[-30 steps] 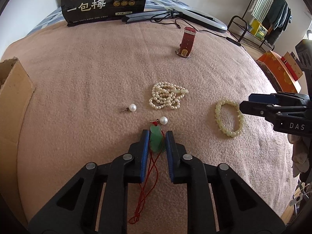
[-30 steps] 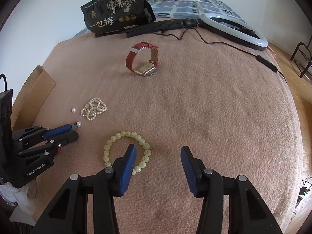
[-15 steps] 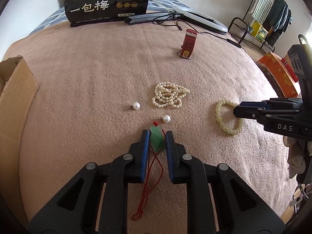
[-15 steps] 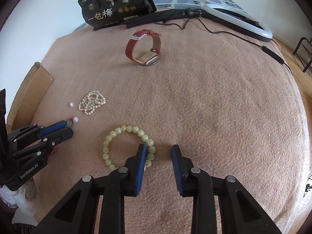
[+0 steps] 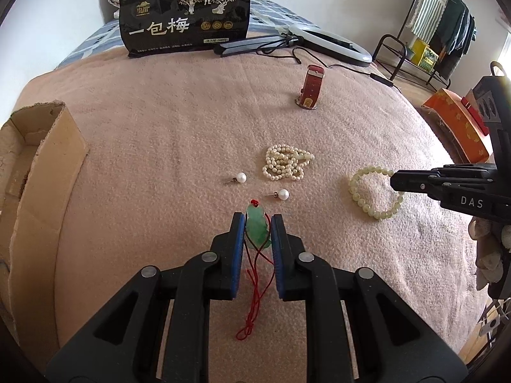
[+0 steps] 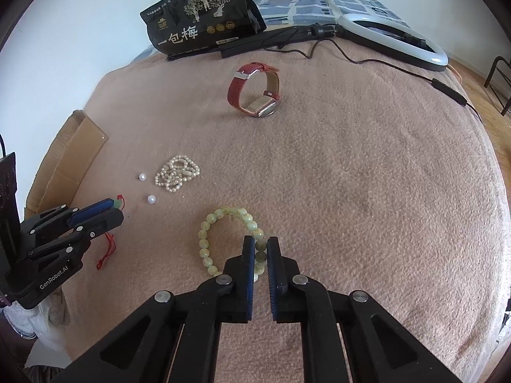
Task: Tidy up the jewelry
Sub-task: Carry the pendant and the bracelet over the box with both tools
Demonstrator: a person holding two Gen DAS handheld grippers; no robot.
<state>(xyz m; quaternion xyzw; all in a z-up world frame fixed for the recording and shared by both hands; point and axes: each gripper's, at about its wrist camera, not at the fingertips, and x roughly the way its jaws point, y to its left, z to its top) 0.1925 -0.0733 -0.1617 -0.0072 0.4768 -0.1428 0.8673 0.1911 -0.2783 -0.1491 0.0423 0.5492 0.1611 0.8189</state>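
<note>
My left gripper [image 5: 258, 220] is shut on a green jade pendant [image 5: 257, 228]; its red cord [image 5: 255, 287] hangs down to the pink blanket [image 5: 159, 127]. My right gripper [image 6: 261, 244] is closing its jaws onto the near right side of a pale green bead bracelet [image 6: 207, 242], with beads pinched between the blue pads. In the left wrist view the right gripper [image 5: 396, 182] reaches the bracelet [image 5: 361, 201] from the right. A heap of pearl necklace [image 5: 286, 166], two pearl earrings [image 5: 241, 177] [image 5: 283, 194] and a red-strapped watch [image 5: 311, 87] lie farther out.
An open cardboard box [image 5: 38, 166] stands at the left edge of the blanket. A black snack bag [image 5: 185, 16] and a ring light [image 5: 329, 43] with its cable lie at the back. An orange box [image 5: 460, 127] sits off the right edge.
The right gripper's jaws went from wide apart to pinched on the bead bracelet. The left gripper rose a little with the pendant, pulling the cord up.
</note>
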